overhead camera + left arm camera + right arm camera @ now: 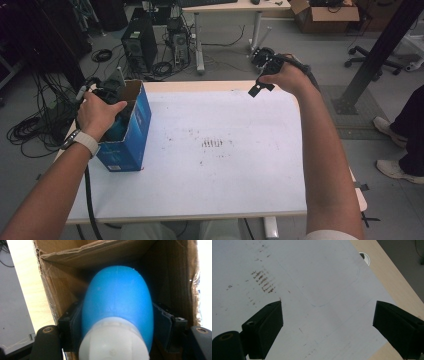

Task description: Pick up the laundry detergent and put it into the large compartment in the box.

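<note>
Cardboard walls are closing around your left gripper [117, 340] as you are reaching it into the open top of the blue box [131, 131], which is standing at the table's [225, 165] left edge, toward the far left corner. Your left hand [99, 115] is covering the tool from above. Along its own view, the jaws are pinching a blue bottle [117, 302] by its flanks, just above a white cap [112, 340] that is sitting nearest the camera, while the rounded body is pointing down into the box.

The bottle is looking like smooth, rigid plastic, so it is probably going to feel light and a little slippery; judging by the curve, you are best gripping where you are now, at the widest straight stretch near the cap, not on the domed end. The thin carton is likely to tip or slide if the bottle is dragging on its walls.

At the table's far right corner, your right hand [285, 77] is holding the right gripper [328, 327] above the stained white top, its jaws spread wide with nothing between them.
</note>
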Tool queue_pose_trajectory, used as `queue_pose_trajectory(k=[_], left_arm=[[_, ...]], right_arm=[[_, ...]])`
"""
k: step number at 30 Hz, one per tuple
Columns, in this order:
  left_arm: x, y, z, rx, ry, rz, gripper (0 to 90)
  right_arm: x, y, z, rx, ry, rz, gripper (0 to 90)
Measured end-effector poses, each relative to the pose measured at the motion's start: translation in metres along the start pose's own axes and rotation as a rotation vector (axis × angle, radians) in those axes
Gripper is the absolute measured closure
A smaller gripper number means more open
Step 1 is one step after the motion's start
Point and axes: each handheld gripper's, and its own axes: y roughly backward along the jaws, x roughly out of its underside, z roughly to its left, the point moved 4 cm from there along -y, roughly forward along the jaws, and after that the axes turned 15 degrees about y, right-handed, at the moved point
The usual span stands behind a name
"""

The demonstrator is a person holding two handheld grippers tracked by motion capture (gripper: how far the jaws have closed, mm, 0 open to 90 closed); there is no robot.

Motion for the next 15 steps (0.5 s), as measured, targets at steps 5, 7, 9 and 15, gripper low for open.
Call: queue_pose_trajectory(k=[5,7,9,15], left_arm=[[0.001,0.005,0.002,0.0,0.004,-0.011,30.2],[0.001,0.007,0.002,0.002,0.003,-0.013,30.2],[0.001,0.009,0.002,0.004,0.002,-0.012,29.5],[0.002,0.019,0.003,0.011,0.004,-0.023,29.4]], right_arm=[[0.0,0.001,0.001,0.002,-0.001,0.001,9.1],[0.001,0.002,0.001,0.002,-0.001,0.0,9.1],[0.0,0.003,0.002,0.003,0.001,0.0,9.1],[0.0,0.006,0.004,0.005,0.002,-0.004,9.1]])
